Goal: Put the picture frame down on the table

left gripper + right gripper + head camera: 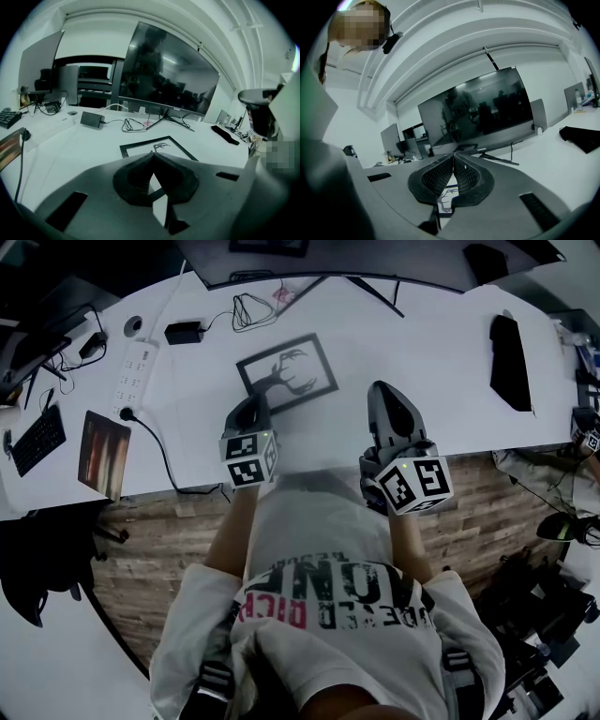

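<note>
Two grippers hover over the table's point(422, 352) near edge. The left gripper point(254, 406), jaws pressed together and empty, points at the picture frame point(286, 371), which lies flat just ahead; its own view adds the monitor point(168, 70). The right gripper point(382, 390), also closed on nothing, glimpses only the frame's print beneath its jaws.

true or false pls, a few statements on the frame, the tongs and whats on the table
1. The picture frame lies flat on the table. True.
2. The left tongs grip the picture frame. False: they are shut with nothing between them.
3. The right tongs are wide open. False: they are shut and empty.
4. A monitor stands at the table's far side. True.
5. In the head view the power strip lies right of the picture frame. False: it lies to its left.
</note>
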